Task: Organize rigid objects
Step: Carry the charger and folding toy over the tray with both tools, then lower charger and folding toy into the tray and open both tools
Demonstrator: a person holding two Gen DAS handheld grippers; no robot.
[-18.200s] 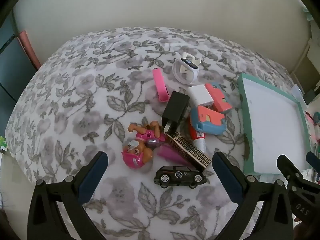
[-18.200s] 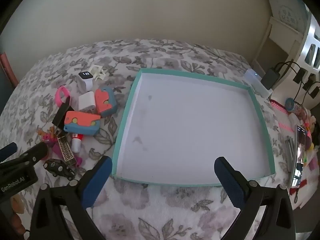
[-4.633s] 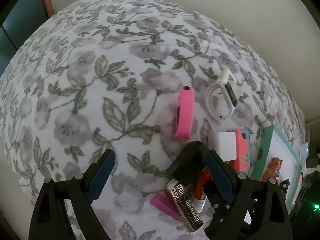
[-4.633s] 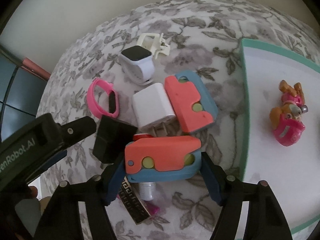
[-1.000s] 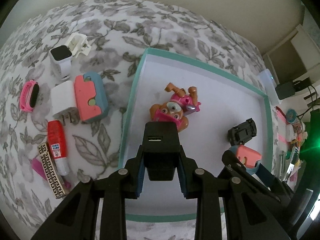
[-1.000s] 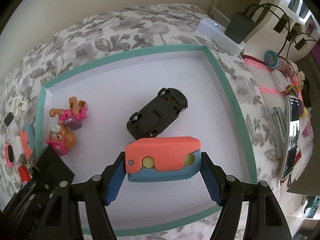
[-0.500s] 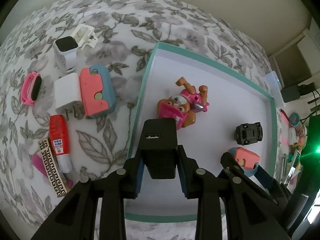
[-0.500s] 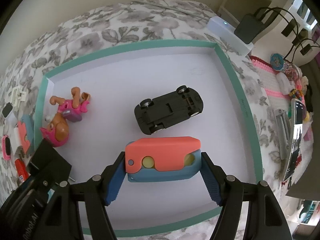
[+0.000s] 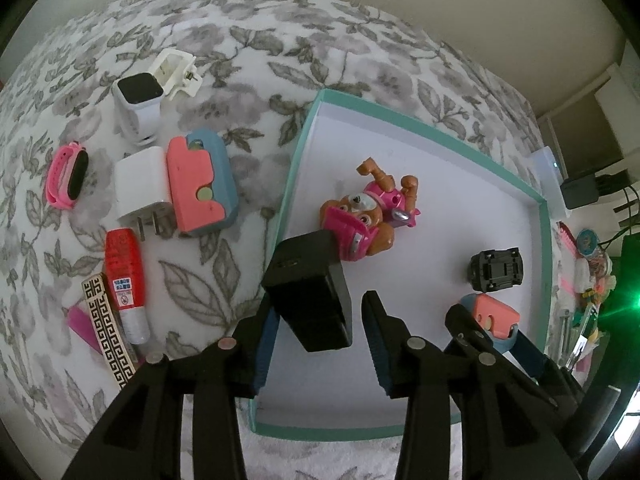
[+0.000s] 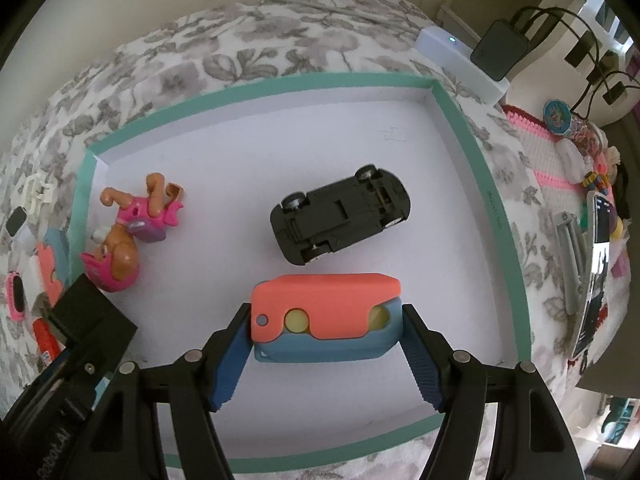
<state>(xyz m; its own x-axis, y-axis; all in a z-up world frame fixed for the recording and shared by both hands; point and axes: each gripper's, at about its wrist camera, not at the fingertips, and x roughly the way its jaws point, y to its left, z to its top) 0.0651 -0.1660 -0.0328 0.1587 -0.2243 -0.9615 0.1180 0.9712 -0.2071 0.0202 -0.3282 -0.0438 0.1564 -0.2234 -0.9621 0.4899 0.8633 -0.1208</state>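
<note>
left gripper jaws have just been opening; black charger sits tilted between them, right pad clear of it, over the tray left edge. right gripper clamped on the coral-blue block above the tray floor, just beside the upturned car. pup toy lies near the tray's left wall.

We see a black block-shaped plastic charger tilted over the left rim of a shallow teal-edged white cardboard tray on the flowered bed. Inside the tray, a pink-and-brown plastic puppy figure lies on its back near the left wall, a black toy car rests overturned, wheels up, at centre, and a coral-and-blue plastic case sits level just beside the car.
</note>
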